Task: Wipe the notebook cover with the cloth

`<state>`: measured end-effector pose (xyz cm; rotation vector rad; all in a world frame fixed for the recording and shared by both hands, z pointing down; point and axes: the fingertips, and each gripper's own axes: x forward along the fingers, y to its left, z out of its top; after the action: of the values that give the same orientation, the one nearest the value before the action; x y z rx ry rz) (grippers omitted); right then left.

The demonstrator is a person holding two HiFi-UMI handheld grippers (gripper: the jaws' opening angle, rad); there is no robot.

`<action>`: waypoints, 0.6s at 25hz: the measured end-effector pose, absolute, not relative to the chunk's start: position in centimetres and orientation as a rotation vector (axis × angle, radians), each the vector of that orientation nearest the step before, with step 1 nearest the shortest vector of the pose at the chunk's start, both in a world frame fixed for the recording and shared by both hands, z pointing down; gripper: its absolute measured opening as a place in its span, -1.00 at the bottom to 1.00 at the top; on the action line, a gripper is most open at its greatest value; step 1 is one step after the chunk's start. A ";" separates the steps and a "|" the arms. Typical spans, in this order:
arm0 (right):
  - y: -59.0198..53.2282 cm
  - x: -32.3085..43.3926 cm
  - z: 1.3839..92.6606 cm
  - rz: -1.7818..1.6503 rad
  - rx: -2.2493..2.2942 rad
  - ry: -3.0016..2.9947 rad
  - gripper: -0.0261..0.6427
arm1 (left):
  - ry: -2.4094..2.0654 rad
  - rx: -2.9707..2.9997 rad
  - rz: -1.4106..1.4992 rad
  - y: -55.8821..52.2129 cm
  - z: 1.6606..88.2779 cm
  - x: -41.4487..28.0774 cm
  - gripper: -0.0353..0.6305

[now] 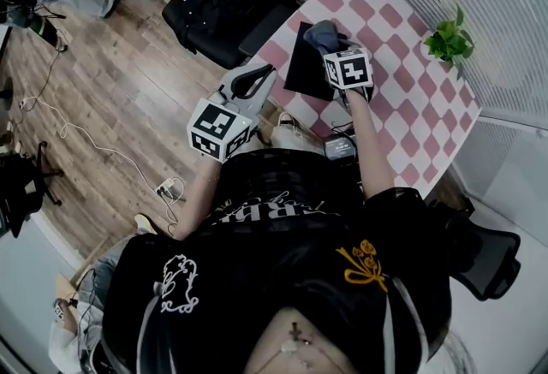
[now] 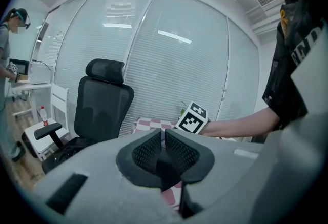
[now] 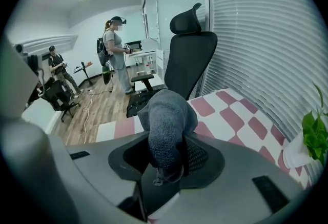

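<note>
A black notebook [image 1: 308, 66] lies on the pink-and-white checked table [image 1: 402, 120], near its left end. My right gripper [image 1: 332, 42] is over the notebook's far edge, shut on a grey-blue cloth [image 1: 322, 35]. In the right gripper view the cloth [image 3: 166, 125] bulges up from between the jaws, hiding the notebook below. My left gripper [image 1: 253, 83] is held off the table's near-left corner with its jaws together and nothing between them; in its own view the gripper [image 2: 163, 147] points toward the right gripper's marker cube [image 2: 192, 118].
A small potted plant [image 1: 449, 41] stands at the table's far right edge. A black office chair [image 1: 218, 8] is just beyond the table's left end. A small dark device [image 1: 341, 146] lies on the table's near edge. Two people [image 3: 114, 46] stand on the wooden floor.
</note>
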<state>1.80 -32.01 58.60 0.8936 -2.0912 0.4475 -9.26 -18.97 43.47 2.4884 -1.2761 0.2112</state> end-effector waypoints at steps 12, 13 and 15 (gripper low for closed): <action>-36.6 -0.5 62.8 -0.189 0.725 -1.818 -0.56 | -1.353 2.426 0.244 -19.6 44.1 -11.0 -0.84; -36.4 -0.8 63.3 -0.227 0.690 -1.806 -0.56 | -1.356 2.421 0.245 -19.6 44.2 -11.1 -0.84; -35.8 -1.2 63.8 -0.265 0.643 -1.800 -0.56 | -1.361 2.414 0.246 -19.6 44.4 -11.2 -0.84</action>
<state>-1.24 -35.82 63.83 0.6435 -1.7999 -0.2647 -11.25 -19.58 44.35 2.4138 -1.3607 0.2459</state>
